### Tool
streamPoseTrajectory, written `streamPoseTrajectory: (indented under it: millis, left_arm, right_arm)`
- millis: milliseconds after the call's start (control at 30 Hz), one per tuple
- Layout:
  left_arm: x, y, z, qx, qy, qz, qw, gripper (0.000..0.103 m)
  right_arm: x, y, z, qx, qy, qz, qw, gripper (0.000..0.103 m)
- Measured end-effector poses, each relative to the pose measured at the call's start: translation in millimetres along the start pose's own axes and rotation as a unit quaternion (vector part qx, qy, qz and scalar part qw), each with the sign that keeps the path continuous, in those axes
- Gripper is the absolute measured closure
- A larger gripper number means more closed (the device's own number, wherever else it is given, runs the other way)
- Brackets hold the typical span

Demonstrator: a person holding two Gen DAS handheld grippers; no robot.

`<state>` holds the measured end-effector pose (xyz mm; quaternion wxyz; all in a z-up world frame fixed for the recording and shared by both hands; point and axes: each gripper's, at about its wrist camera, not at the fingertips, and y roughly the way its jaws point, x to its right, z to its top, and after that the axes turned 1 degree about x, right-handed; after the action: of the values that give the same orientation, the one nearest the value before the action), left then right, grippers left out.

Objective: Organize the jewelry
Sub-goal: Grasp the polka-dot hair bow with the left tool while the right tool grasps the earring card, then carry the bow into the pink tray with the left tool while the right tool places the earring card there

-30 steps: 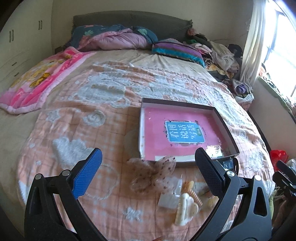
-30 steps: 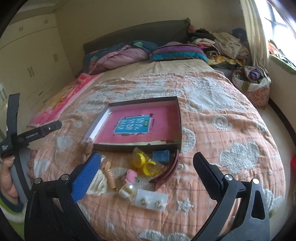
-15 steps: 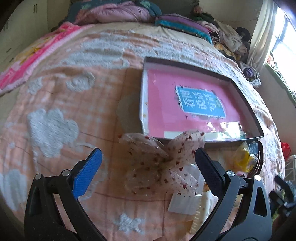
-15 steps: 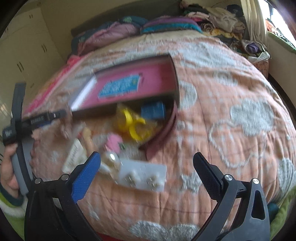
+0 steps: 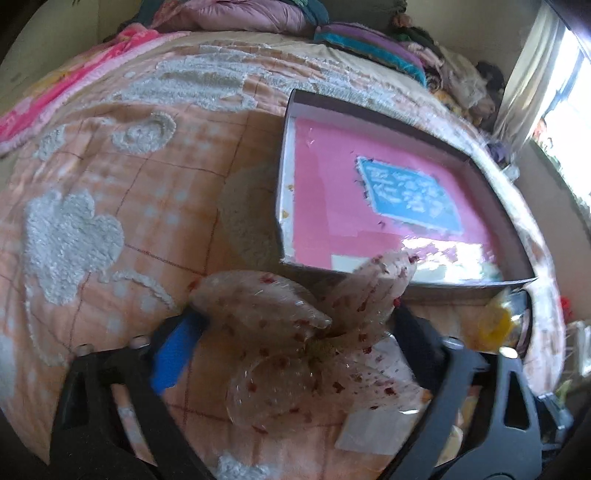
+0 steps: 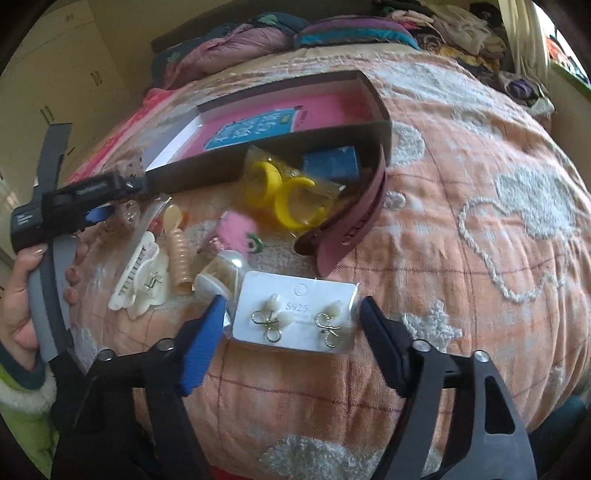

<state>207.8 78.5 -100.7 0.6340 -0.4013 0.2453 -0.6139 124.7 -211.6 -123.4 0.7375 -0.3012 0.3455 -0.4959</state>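
A dark box with a pink floor (image 5: 369, 192) (image 6: 280, 155) lies on the bed. My left gripper (image 5: 295, 343) is open, one finger on each side of a sheer spotted bow hair clip (image 5: 314, 332) in front of the box. My right gripper (image 6: 291, 325) is open around a white card with two silver earrings (image 6: 295, 317). Near it lie a white claw clip (image 6: 138, 277), a beige ribbed clip (image 6: 177, 254), a pink fluffy piece (image 6: 236, 229), bagged yellow hoops (image 6: 288, 195), a blue box (image 6: 332, 162) and a maroon headband (image 6: 351, 218).
The bed has an orange quilt with white cloud patches (image 6: 480, 221). Pillows and folded bedding (image 5: 258, 18) lie at the head. A clothes pile (image 6: 461, 22) and a window are at the far right. A hand holds the left gripper (image 6: 22, 277).
Both grippers have dropped lower and moved forward. The left one now straddles the bow clip; the right one now straddles the earring card.
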Motion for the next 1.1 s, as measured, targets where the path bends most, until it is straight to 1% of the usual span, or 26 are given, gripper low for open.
streamPoseTrajectory:
  millis: [33, 100, 133, 200, 233, 267, 400, 567, 700, 767, 833, 933, 1100]
  left_arm:
    - [2, 1, 0, 0.002, 0.006, 0.006, 1.0000, 0.034]
    - [5, -1, -2, 0.004, 0.012, -0.015, 0.9998, 0.055]
    - [6, -3, -3, 0.005, 0.014, -0.020, 0.9997, 0.059]
    - [8, -6, -4, 0.009, 0.026, -0.018, 0.9995, 0.074]
    - [8, -8, -5, 0.010, 0.028, -0.017, 0.9994, 0.077]
    - [7, -12, -6, 0.014, 0.028, -0.026, 0.9992, 0.084]
    - [6, -29, -8, 0.030, 0.034, -0.025, 0.9986, 0.088]
    - [0, -58, -10, 0.053, 0.028, -0.033, 0.9976, 0.088]
    - [-7, -84, -9, 0.070, 0.023, -0.035, 0.9967, 0.088]
    - [-7, -92, -8, 0.074, 0.026, -0.034, 0.9963, 0.088]
    - [-8, -101, -4, 0.081, 0.029, -0.032, 0.9958, 0.087]
    - [-5, -113, 6, 0.096, 0.033, -0.029, 0.9944, 0.087]
    - [7, -122, 31, 0.116, 0.051, -0.034, 0.9914, 0.086]
  right_arm:
    - [-1, 0, 1, 0.001, -0.001, 0.000, 1.000, 0.035]
    - [0, -2, 0, 0.000, 0.001, 0.002, 1.000, 0.035]
    - [1, -5, -1, 0.002, 0.002, 0.004, 1.000, 0.037]
    - [2, -10, -2, 0.005, 0.004, 0.007, 1.000, 0.038]
    - [3, -12, -2, 0.006, 0.005, 0.008, 1.000, 0.038]
    - [4, -15, -3, 0.008, 0.007, 0.008, 1.000, 0.038]
    - [12, -33, -7, 0.022, 0.014, 0.010, 1.000, 0.038]
    - [25, -50, -5, 0.040, 0.024, 0.003, 0.999, 0.038]
    - [37, -66, 2, 0.060, 0.038, 0.003, 0.997, 0.038]
    - [43, -78, 10, 0.077, 0.043, 0.008, 0.996, 0.038]
    - [47, -87, 21, 0.093, 0.041, -0.001, 0.995, 0.038]
    - [51, -100, 40, 0.115, 0.038, -0.002, 0.993, 0.038]
    - [46, -116, 76, 0.147, 0.021, 0.005, 0.989, 0.038]
